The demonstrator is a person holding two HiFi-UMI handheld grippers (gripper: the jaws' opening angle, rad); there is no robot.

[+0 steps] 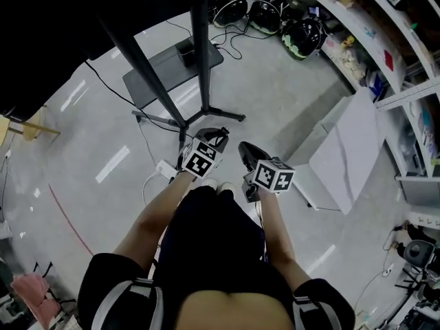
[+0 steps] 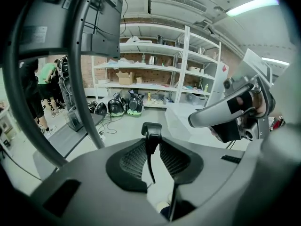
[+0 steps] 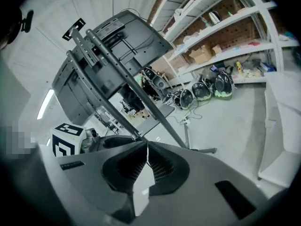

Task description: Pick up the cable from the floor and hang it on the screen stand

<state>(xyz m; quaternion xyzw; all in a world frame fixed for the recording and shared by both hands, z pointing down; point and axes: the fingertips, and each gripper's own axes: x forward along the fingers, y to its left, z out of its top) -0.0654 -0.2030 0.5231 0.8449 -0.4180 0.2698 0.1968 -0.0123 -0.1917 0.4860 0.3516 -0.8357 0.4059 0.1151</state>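
In the left gripper view the black cable plug (image 2: 151, 131) sticks up between the ribbed pads, and its thin cable (image 2: 150, 166) hangs down from it. My left gripper (image 2: 152, 142) is shut on that plug. In the head view my left gripper (image 1: 217, 136) is raised close to the foot of the black screen stand (image 1: 201, 53), and my right gripper (image 1: 246, 151) is beside it. In the right gripper view the jaw tips of my right gripper (image 3: 147, 148) meet, with nothing showing between them. They point toward the stand's slanted poles (image 3: 141, 98) and the dark screen (image 3: 108, 51).
The stand's legs (image 1: 223, 113) spread over the grey floor beside a grey flat base (image 1: 168, 67). A white power strip (image 1: 165, 170) lies by my feet. A white panel (image 1: 347, 150) stands to the right. Helmets (image 1: 302, 34) lie under the shelves (image 1: 385, 40). A person (image 2: 47, 76) stands far left.
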